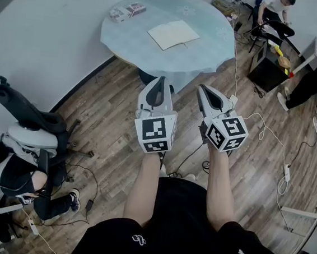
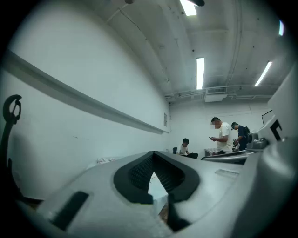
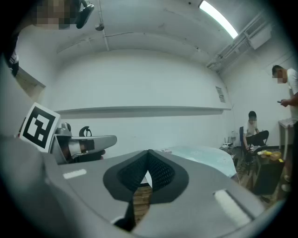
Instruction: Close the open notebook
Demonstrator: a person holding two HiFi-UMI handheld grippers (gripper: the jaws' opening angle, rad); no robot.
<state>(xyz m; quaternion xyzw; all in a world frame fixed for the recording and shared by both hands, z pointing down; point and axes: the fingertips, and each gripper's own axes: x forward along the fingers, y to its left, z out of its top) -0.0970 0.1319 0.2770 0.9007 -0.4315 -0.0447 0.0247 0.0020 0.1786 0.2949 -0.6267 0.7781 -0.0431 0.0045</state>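
The open notebook [image 1: 174, 34] lies flat with its pale pages up on a round table [image 1: 211, 56] covered in a light blue cloth, at the top of the head view. Both grippers are held level over the wooden floor, side by side and short of the table's near edge. My left gripper [image 1: 161, 81] is shut with nothing in it; its tips [image 2: 154, 153] meet. My right gripper [image 1: 202, 89] is also shut and empty, its tips [image 3: 148, 152] closed together. In the right gripper view the table [image 3: 205, 155] shows ahead to the right.
Small packets [image 1: 127, 11] lie at the table's far left. A black office chair [image 1: 30, 118] and a seated person [image 1: 13, 173] are at the left. Cables [image 1: 270, 135], a power strip [image 1: 287, 174], a black cabinet [image 1: 269, 67] and people are at the right.
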